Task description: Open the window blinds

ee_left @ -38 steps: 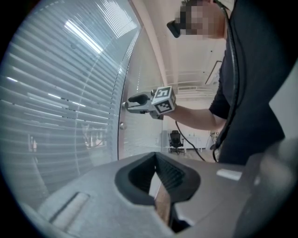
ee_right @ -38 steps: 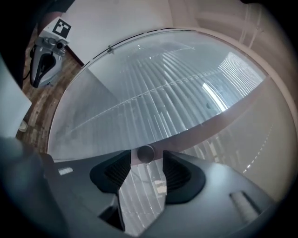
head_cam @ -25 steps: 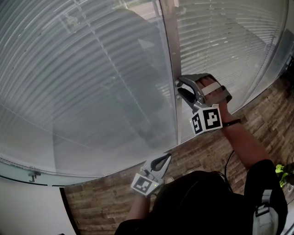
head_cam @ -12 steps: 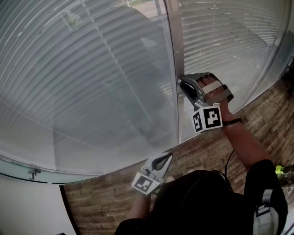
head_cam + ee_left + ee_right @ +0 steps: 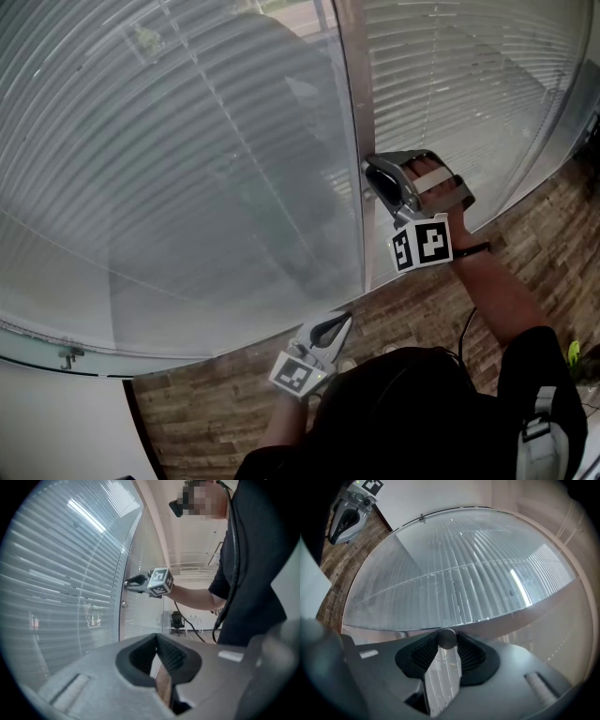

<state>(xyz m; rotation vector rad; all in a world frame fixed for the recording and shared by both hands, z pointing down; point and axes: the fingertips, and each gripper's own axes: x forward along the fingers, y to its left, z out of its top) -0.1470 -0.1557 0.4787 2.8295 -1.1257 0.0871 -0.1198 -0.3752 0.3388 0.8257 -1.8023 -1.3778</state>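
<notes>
Thin horizontal slat blinds behind glass, hazy with reflections. Left gripper low near the wood floor, jaws together, empty. Right gripper: ribbed black jaws just been closing, now pinching the small round knob.

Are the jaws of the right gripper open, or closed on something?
Closed on something. The right gripper has just been closing its jaws, and in its view both pads press a small round knob.

blinds: glossy slats | knob: smooth, metallic | floor: matt wood planks
</notes>
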